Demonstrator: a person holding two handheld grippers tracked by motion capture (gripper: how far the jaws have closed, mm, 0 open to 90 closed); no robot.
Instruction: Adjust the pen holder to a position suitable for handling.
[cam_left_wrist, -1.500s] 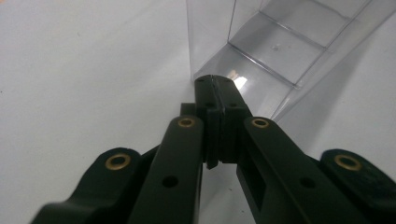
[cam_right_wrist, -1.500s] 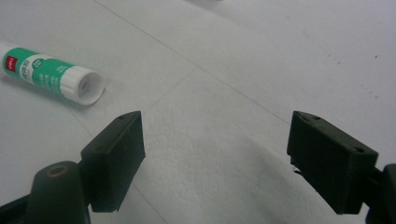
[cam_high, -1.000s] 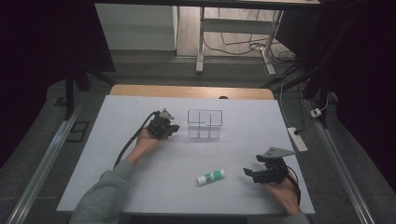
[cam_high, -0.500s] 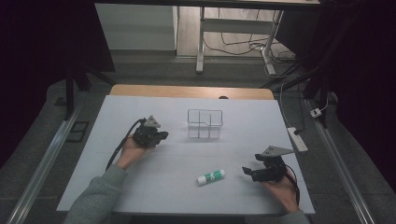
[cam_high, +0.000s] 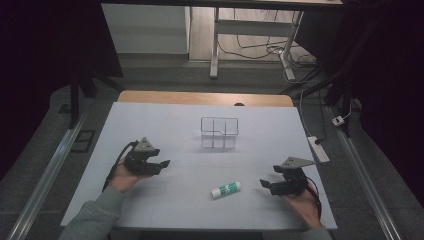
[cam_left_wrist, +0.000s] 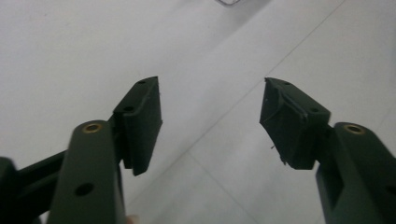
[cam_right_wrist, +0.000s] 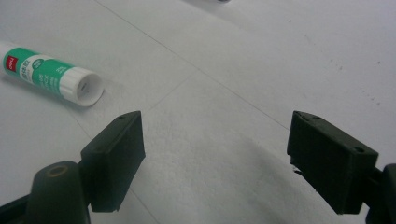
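Before the pick: glue stick (cam_high: 225, 189) loose on the table (cam_high: 165, 120), nothing held.

Right gripper (cam_high: 266, 184) jaws wide apart, stick just beyond its left jaw; left gripper (cam_high: 162, 164) likewise gaping, empty, stick well off. Wire rack (cam_high: 219, 132) farther ahead. Next, probably: swing right gripper across the stick, then close.

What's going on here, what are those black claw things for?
A person sits at a white table with a two-jaw gripper in each hand. Both the left gripper and the right gripper are open and hold nothing. A glue stick lies on its side on the table, nearer the right gripper, and a small clear divided holder stands farther back. Nothing is being grasped right now.
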